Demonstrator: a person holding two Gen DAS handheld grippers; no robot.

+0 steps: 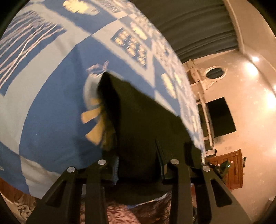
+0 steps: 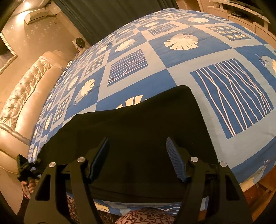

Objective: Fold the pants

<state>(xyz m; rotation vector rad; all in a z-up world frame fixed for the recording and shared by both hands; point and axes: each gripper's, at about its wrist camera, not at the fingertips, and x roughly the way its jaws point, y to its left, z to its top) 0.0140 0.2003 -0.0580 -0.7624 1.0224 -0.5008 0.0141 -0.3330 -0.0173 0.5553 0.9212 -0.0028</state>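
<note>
Black pants lie spread on a blue and white patterned bed cover, near its front edge. In the right wrist view my right gripper is open, its jaws wide apart just above the near part of the pants, holding nothing. In the left wrist view the pants fill the space between the jaws of my left gripper, which stand apart around the dark cloth; the view is tilted and blurred. The left gripper also shows at the far left of the right wrist view, at the pants' left end.
A padded cream headboard runs along the left of the bed. Dark curtains hang behind. A wooden cabinet and pale wall show to the right in the left wrist view. A patterned rug lies below the bed's front edge.
</note>
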